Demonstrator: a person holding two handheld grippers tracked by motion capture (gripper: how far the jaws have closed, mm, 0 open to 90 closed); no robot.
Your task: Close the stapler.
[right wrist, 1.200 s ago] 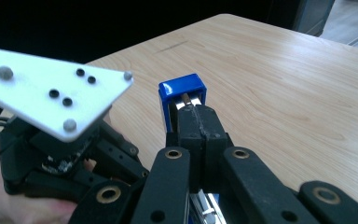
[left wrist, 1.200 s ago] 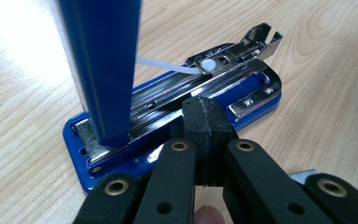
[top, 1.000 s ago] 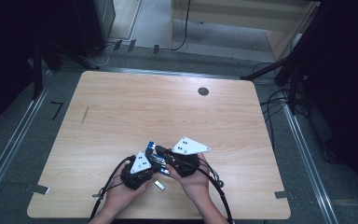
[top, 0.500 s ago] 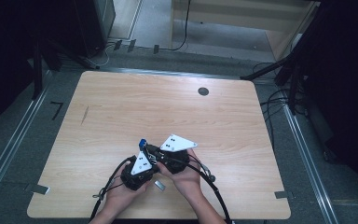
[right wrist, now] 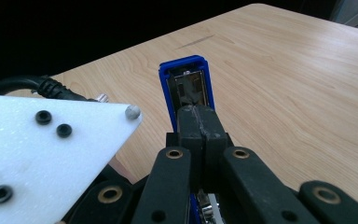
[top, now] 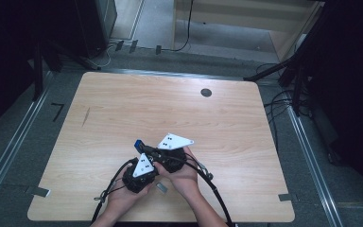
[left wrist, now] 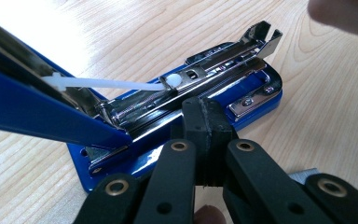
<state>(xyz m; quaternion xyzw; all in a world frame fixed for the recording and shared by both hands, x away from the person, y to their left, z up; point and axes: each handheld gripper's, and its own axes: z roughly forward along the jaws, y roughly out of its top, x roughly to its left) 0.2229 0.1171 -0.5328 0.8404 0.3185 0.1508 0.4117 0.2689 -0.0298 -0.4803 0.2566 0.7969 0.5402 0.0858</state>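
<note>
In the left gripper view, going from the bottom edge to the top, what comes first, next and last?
Shut black tongs → open blue metal stapler → bare light wooden table.

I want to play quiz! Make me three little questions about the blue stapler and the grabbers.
1. True or false: the blue stapler lies flipped open on the wooden table.
2. What small grey thing lies on the table by the hands? A staple strip, B coin, C key.
3. How do the left gripper and right gripper hold their jaws?

Key: 1 true. 2 A. 3 both shut.
</note>
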